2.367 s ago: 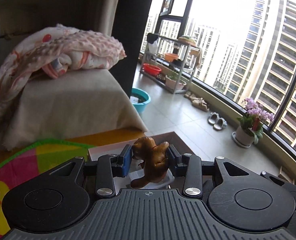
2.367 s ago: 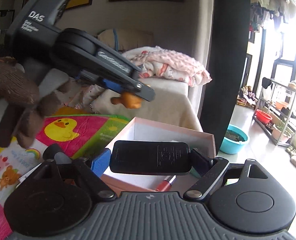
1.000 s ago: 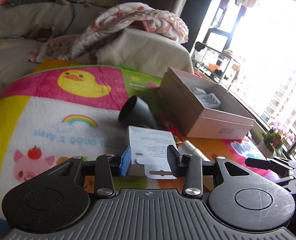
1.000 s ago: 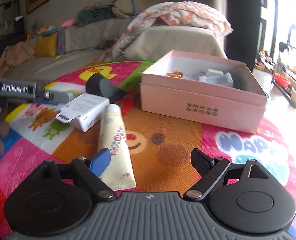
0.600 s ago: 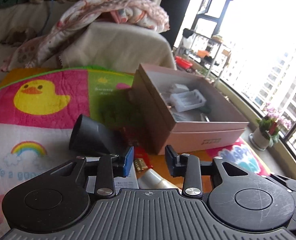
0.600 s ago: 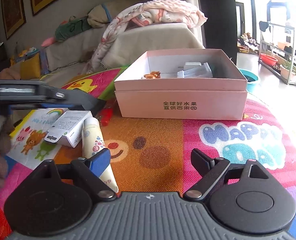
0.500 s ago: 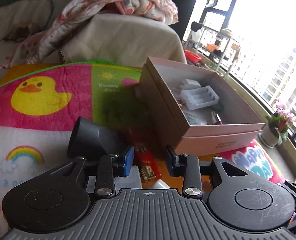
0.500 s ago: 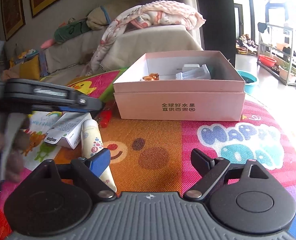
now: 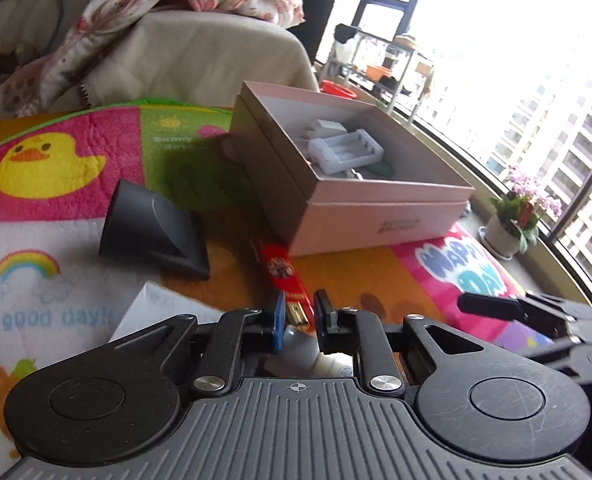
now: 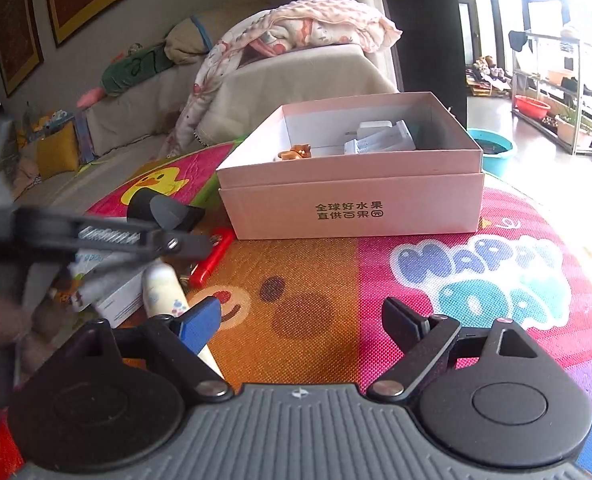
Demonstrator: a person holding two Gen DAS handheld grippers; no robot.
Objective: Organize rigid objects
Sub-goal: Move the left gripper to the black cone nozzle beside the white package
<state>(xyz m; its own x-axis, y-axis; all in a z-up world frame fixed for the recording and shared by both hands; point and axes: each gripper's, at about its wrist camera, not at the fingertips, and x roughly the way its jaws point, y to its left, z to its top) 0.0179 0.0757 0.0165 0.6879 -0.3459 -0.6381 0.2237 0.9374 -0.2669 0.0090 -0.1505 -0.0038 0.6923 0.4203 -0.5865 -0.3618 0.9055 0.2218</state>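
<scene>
A pink open box (image 9: 380, 216) (image 10: 352, 204) stands on the colourful mat; it holds white plastic parts (image 9: 346, 150) and a small brown figurine (image 10: 296, 152). My left gripper (image 9: 299, 320) hangs low over a red lighter (image 9: 284, 276) and a cream tube (image 9: 316, 356), its jaws a narrow gap apart around the lighter's gold end, not clearly closed on it. In the right wrist view the left gripper (image 10: 184, 244) shows blurred above the lighter (image 10: 212, 256) and tube (image 10: 164, 292). My right gripper (image 10: 302, 324) is open and empty over the mat.
A black dryer nozzle (image 9: 152, 232) (image 10: 164, 210) and a white carton (image 9: 156, 312) (image 10: 116, 300) lie left of the lighter. A sofa with a blanket (image 10: 304, 28) stands behind the mat. The window side has a flower pot (image 9: 512, 228).
My left gripper dropped its figurine into the box, swung back over the loose items, came down over the lighter and narrowed its jaws. My right gripper released the black item and stays open.
</scene>
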